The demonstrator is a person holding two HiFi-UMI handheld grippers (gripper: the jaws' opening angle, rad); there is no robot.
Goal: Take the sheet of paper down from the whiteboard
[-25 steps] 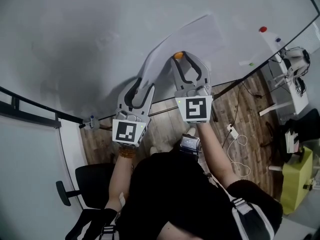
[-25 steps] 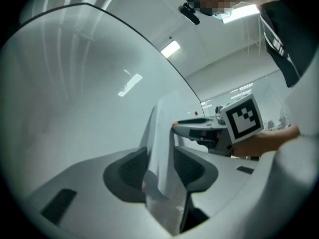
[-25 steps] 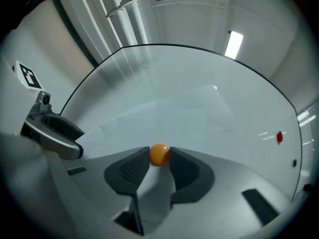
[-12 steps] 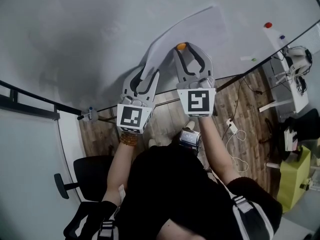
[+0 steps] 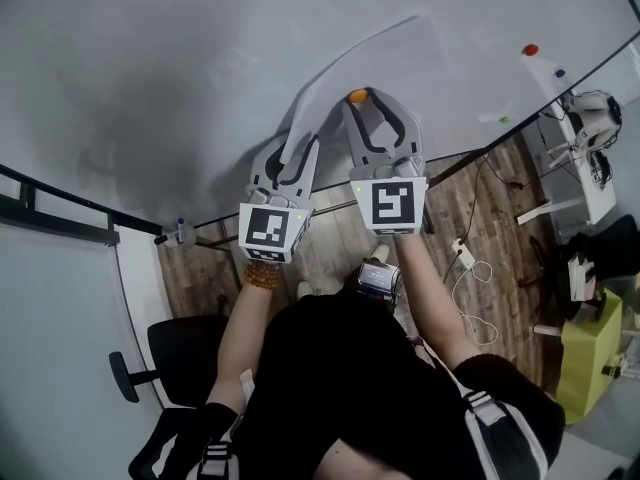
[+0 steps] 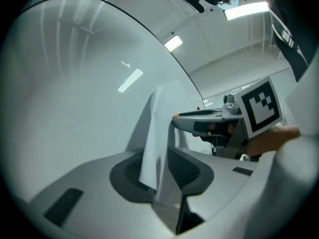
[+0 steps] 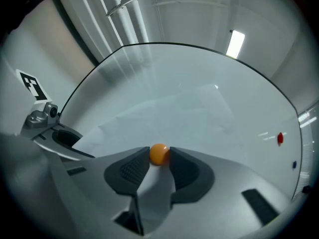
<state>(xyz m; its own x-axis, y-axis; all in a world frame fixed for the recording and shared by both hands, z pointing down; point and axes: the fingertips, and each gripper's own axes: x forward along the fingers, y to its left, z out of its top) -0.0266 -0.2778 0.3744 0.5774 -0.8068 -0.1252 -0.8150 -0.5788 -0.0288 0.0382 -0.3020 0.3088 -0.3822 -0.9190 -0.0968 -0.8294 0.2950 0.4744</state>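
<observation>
A white sheet of paper hangs on the whiteboard, its lower left edge curled away from the board. My left gripper has that loose edge between its jaws. The jaws have just been closing, and the pads still stand a little apart around the paper. My right gripper is beside it on the right, shut on a small orange magnet that sits on the sheet. In the right gripper view the orange magnet is pinched between both fingertips against the paper.
A red magnet, a blue one and a green one sit on the board to the right. Below the board are a wooden floor with cables, a black office chair and a yellow-green box.
The left gripper's jaws have narrowed around the paper's curled edge and it has shifted slightly right. The right gripper stays on the orange magnet.
</observation>
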